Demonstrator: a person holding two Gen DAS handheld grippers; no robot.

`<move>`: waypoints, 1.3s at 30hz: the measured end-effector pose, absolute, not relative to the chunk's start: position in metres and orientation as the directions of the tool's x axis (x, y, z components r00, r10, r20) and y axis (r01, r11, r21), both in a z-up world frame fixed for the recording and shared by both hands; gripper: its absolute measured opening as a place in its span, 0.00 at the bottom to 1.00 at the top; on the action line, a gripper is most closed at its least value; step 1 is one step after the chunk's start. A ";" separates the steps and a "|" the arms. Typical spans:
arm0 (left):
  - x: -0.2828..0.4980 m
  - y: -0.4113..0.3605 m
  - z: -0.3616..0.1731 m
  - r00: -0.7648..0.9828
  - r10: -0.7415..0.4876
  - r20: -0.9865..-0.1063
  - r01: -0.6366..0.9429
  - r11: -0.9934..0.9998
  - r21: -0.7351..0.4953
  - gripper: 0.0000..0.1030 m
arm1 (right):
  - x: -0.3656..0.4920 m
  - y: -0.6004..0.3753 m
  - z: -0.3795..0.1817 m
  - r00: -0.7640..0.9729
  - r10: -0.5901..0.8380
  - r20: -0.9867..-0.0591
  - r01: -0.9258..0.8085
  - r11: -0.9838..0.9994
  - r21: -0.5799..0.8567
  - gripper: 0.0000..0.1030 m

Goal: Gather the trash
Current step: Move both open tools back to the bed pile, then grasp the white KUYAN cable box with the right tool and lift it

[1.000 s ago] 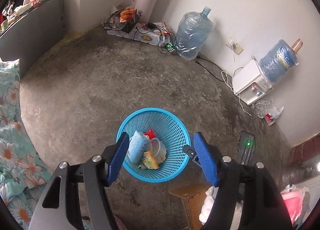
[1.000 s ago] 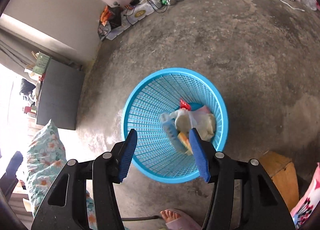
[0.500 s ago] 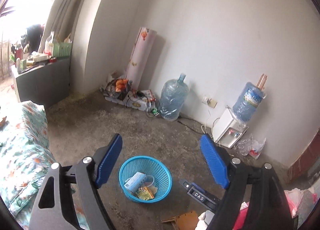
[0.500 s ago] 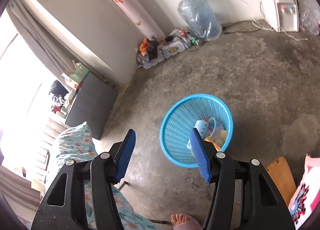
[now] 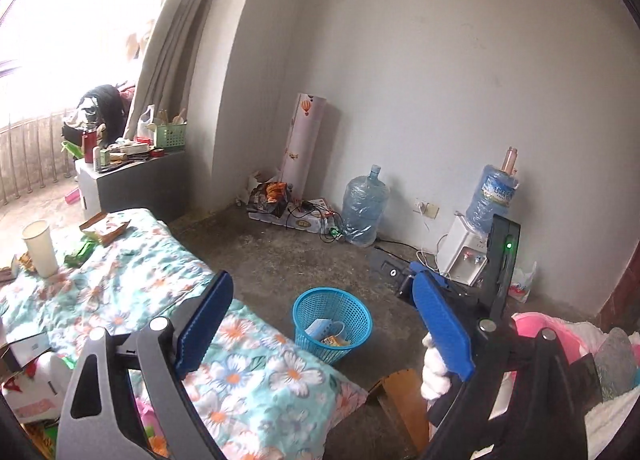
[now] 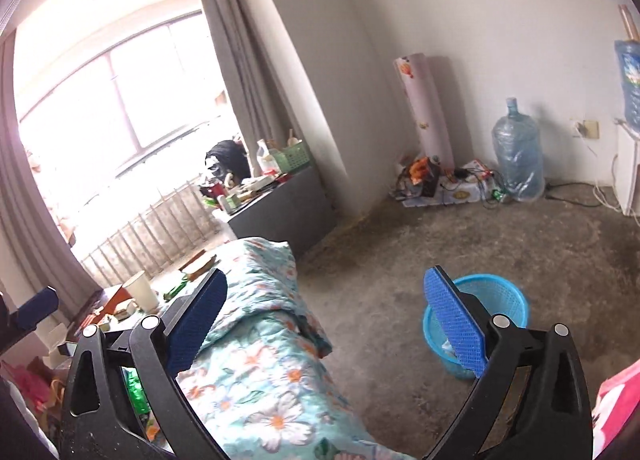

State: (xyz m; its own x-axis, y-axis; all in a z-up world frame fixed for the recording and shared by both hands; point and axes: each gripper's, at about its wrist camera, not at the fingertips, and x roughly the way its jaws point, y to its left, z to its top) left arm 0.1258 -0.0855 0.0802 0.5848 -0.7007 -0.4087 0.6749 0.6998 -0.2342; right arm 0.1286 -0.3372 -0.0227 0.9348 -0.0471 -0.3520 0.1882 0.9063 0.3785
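Observation:
A blue plastic basket (image 5: 332,323) stands on the concrete floor beside the bed, with several pieces of trash inside; it also shows in the right wrist view (image 6: 500,306). My left gripper (image 5: 324,324) is open and empty, held high over the bed's corner. My right gripper (image 6: 326,320) is open and empty, above the floral blanket (image 6: 256,360). On the bed's far end lie a white paper cup (image 5: 40,246), a green wrapper (image 5: 80,254) and a flat cardboard box (image 5: 105,227). The cup shows in the right wrist view (image 6: 141,290) too.
A grey cabinet (image 5: 132,184) with clutter stands by the window. A water jug (image 5: 365,206), a rolled mat (image 5: 302,140), a box with cables (image 5: 296,216) and a water dispenser (image 5: 466,256) line the far wall. A wooden stool (image 5: 396,396) stands near the basket.
Both grippers have risen and tilted up from right above the basket. The views now take in the bed, window and walls, and the basket looks small and far.

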 end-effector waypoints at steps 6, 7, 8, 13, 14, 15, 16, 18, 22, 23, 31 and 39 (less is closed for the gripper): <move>0.091 0.018 0.068 0.684 -0.603 -0.410 0.534 0.797 -0.281 0.87 | 0.141 -0.303 -0.018 0.918 0.167 -0.358 0.000 0.906 0.424 0.92; 0.081 0.034 0.065 0.706 -0.580 -0.407 0.511 0.815 -0.274 0.87 | 0.141 -0.290 -0.017 0.911 0.200 -0.360 -0.027 0.902 0.431 0.92; 0.073 0.046 0.062 0.728 -0.554 -0.404 0.485 0.833 -0.267 0.87 | 0.145 -0.282 -0.017 0.902 0.238 -0.361 -0.060 0.895 0.441 0.92; 0.043 0.098 0.040 0.801 -0.473 -0.368 0.379 0.876 -0.299 0.87 | 0.165 -0.224 -0.015 0.819 0.420 -0.390 -0.204 0.850 0.486 0.91; 0.041 0.104 0.036 0.806 -0.465 -0.365 0.364 0.877 -0.313 0.87 | 0.169 -0.214 -0.015 0.803 0.448 -0.393 -0.231 0.842 0.487 0.91; 0.041 0.110 0.031 0.811 -0.456 -0.367 0.347 0.879 -0.327 0.87 | 0.171 -0.203 -0.014 0.786 0.474 -0.398 -0.256 0.834 0.488 0.91; 0.042 0.116 0.027 0.814 -0.448 -0.369 0.330 0.881 -0.340 0.87 | 0.172 -0.191 -0.013 0.768 0.497 -0.404 -0.278 0.827 0.489 0.91; 0.048 0.132 0.018 0.817 -0.443 -0.369 0.306 0.876 -0.373 0.87 | 0.178 -0.170 -0.014 0.726 0.545 -0.419 -0.317 0.806 0.500 0.88; 0.055 0.162 0.012 0.834 -0.431 -0.343 0.268 0.862 -0.431 0.87 | 0.187 -0.142 -0.016 0.621 0.658 -0.427 -0.361 0.723 0.589 0.88; 0.057 0.170 0.010 0.838 -0.429 -0.336 0.260 0.857 -0.444 0.87 | 0.195 -0.137 -0.016 0.593 0.681 -0.428 -0.361 0.701 0.615 0.88; 0.064 0.221 -0.015 0.874 -0.347 -0.341 0.152 0.860 -0.487 0.82 | 0.266 -0.099 -0.020 0.322 0.829 -0.457 -0.259 0.541 0.800 0.84; 0.071 0.260 -0.045 0.877 -0.338 -0.343 0.085 0.811 -0.579 0.69 | 0.316 -0.063 -0.048 0.141 0.827 -0.544 -0.043 0.554 0.831 0.71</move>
